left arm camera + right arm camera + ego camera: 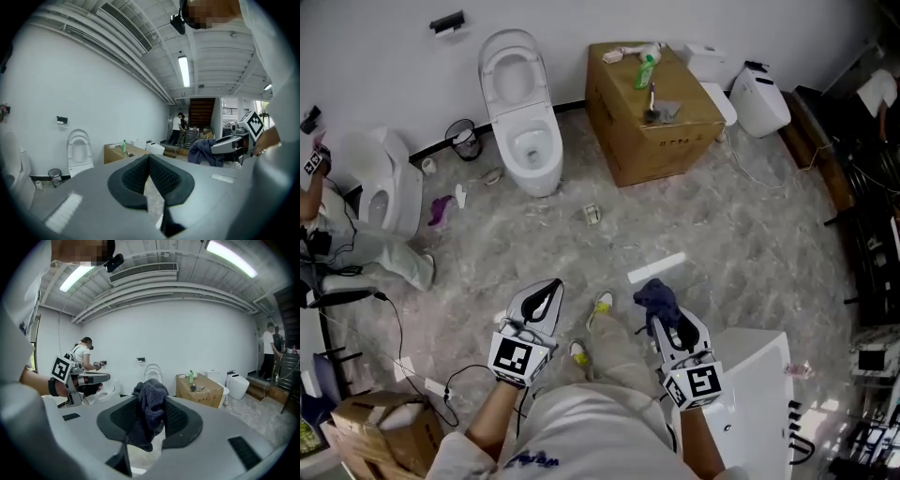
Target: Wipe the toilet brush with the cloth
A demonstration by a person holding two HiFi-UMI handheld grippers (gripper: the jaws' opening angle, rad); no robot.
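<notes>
My right gripper [661,317] is shut on a dark blue cloth [656,296], which bunches out past its tips; the same cloth [150,404] hangs between the pads in the right gripper view. My left gripper [549,287] is held low beside it, shut and holding nothing, and its pads [140,176] meet at the tip. A dark upright thing that looks like the toilet brush [652,105] stands on top of a cardboard box [666,141] far ahead, well away from both grippers. It shows small in the right gripper view as well, as the brush [193,388].
A white toilet [525,131] stands against the wall left of the box, with a small bin [466,141] beside it. A green bottle [645,71] lies on the box. Another toilet [389,187] and a person are at the left. A white fixture [761,384] is by my right side.
</notes>
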